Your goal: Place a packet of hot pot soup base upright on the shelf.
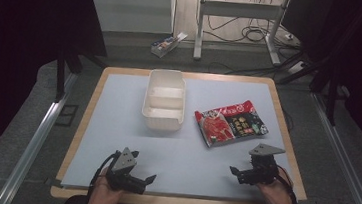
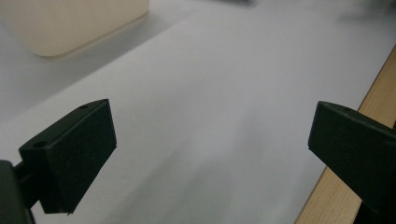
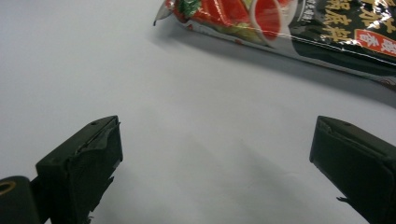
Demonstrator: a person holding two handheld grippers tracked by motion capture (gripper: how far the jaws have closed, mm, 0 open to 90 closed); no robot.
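Item: sauce packet (image 1: 231,122), flat on counter (image 1: 116,126); likely light, floppy, slippery film; pinch an edge. Left hand-held gripper (image 1: 149,179) and right hand-held gripper (image 1: 233,170): jaws apart, empty.

Cream plastic two-compartment container (image 1: 164,100); glossy red-and-black printed food packet (image 1: 231,122), white lettering; pale blue mat (image 1: 116,126) over light wooden worktop (image 1: 282,117); both hand-held grippers were black.
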